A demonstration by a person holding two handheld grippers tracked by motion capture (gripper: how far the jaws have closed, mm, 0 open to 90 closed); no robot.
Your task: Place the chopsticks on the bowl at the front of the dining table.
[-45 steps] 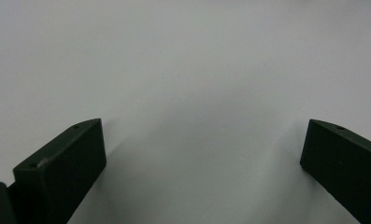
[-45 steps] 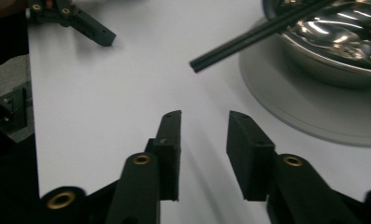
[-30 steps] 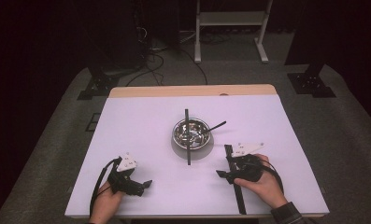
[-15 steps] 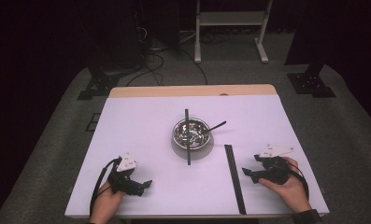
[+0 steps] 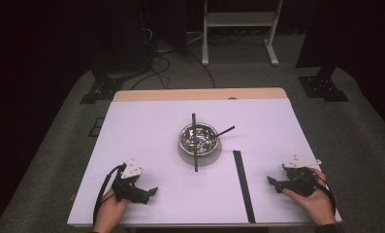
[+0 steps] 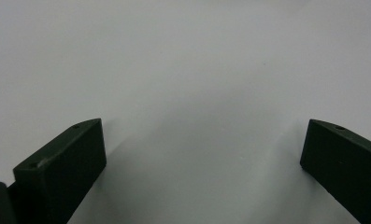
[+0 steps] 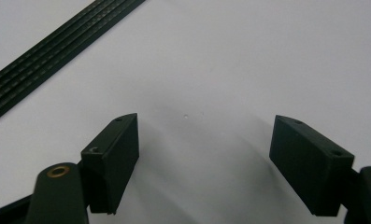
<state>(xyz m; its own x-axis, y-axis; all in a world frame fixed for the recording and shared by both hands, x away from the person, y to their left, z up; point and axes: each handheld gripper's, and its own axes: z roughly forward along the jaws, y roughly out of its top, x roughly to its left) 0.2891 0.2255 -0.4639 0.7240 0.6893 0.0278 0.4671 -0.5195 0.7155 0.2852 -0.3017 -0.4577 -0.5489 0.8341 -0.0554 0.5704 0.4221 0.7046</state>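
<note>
both tongs, left [image 5: 153, 191] and right [image 5: 269, 180], gape wide and empty; the black strip [image 5: 243, 186] is cut off in the right gripper view.

High view overlooks the table [image 5: 146, 126]; gripper views skim its surface closely.

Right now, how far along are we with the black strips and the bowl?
Done: one black strip lies flat on the white table, right of the metal bowl. In hand: nothing. The right gripper sits right of that strip, jaws just opened and empty; the left gripper is open over bare table. Left, probably: the thin strip lying across the bowl.
</note>
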